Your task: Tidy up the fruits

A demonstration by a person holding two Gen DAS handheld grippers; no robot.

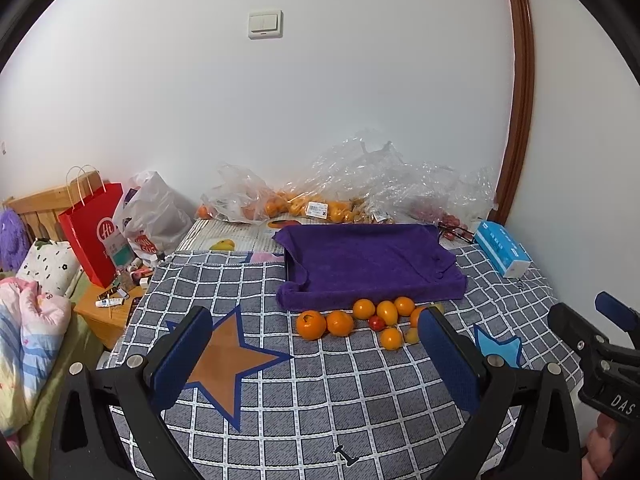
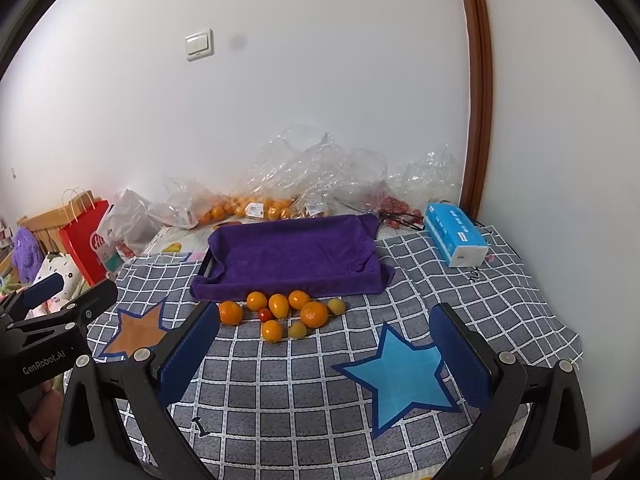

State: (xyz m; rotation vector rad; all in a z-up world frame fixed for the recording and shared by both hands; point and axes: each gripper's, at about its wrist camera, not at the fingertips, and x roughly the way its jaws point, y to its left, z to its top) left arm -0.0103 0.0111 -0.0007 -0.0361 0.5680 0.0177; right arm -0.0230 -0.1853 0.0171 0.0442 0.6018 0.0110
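Observation:
Several oranges, yellowish fruits and one small red tomato lie in a cluster on the checked cloth, just in front of a tray draped with a purple towel. My left gripper is open and empty, a little short of the fruit. My right gripper is open and empty, also short of the fruit. Each gripper shows at the edge of the other's view.
Clear plastic bags with more oranges and red fruit lie along the wall. A blue tissue pack lies right of the tray. A red paper bag, a bedside table and bedding are at the left.

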